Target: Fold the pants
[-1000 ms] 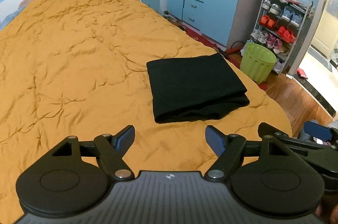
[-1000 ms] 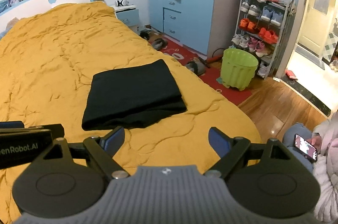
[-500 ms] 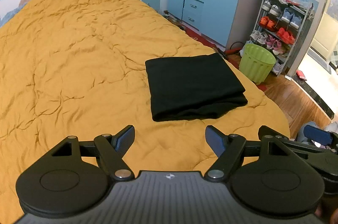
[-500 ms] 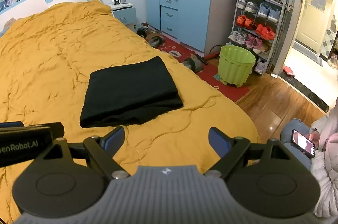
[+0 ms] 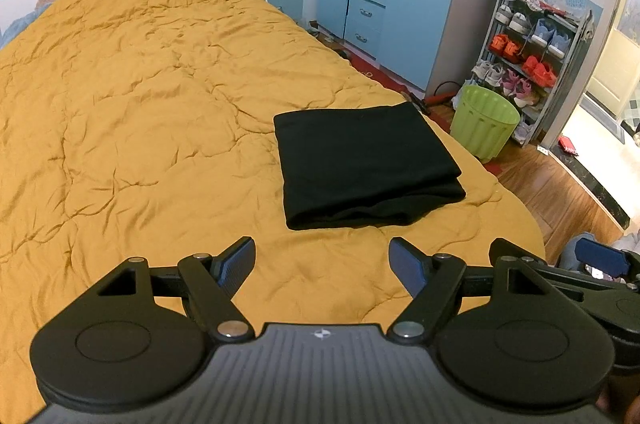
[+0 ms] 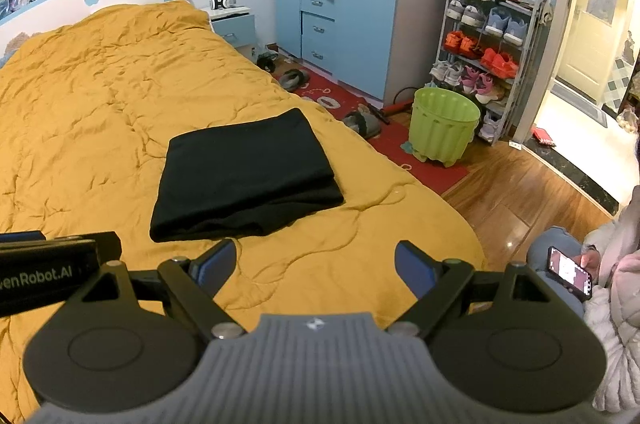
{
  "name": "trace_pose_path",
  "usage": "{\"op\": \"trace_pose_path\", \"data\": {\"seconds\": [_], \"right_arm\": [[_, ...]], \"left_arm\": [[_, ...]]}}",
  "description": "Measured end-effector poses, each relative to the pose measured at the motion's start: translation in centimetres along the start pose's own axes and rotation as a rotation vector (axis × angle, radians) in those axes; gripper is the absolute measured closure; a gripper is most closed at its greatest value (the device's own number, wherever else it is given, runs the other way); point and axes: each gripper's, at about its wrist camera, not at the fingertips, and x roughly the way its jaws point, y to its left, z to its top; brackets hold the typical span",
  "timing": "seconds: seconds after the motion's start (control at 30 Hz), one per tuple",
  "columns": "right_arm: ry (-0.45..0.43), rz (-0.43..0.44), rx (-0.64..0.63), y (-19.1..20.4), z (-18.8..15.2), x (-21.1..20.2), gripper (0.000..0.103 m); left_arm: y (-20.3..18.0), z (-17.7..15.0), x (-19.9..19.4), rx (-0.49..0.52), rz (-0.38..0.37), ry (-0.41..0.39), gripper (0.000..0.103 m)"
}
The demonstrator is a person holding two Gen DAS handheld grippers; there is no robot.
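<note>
the black pants (image 5: 366, 165) lie folded into a thick, nearly square packet on the bed, near its right edge and toward the foot end. the cloth looks soft and matte, without print. the top face is flat and smooth, and at the near side the stacked layers show as a rounded, slightly bulging fold. in the right wrist view the same packet (image 6: 246, 175) sits a little left of the middle, with its near corner sagging softly.

the bed is covered with a mustard yellow quilt (image 5: 140, 111). its surface is puffy and full of fine creases, with stitched curving lines between the padded fields.

the left gripper (image 5: 322, 264) hangs above the quilt, near the packet but apart from it. its two fingers stand spread wide, and only the yellow cloth is seen between the blue pads (image 5: 240, 262). the body is hard black plastic with round discs and a ribbed grey plate. the right gripper (image 6: 312, 266) is also spread wide, with nothing between its blue pads (image 6: 414, 272), and it touches nothing.

beside the bed stands a light green plastic bin (image 6: 444, 129) with a fluted wall, on a red mat. behind it is a metal shoe rack (image 6: 486, 51) full of sneakers. at the right edge a seated person in a fluffy pale coat holds a phone (image 6: 568, 272).
</note>
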Motion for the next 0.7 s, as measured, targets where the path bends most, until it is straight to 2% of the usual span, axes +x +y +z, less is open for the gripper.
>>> {"op": "trace_pose_path", "data": {"seconds": [0.7], "right_arm": [[-0.001,-0.003,0.0,0.01,-0.09,-0.23,0.02]], "left_arm": [[0.1,0.01,0.08,0.001,0.002,0.0,0.014]]}}
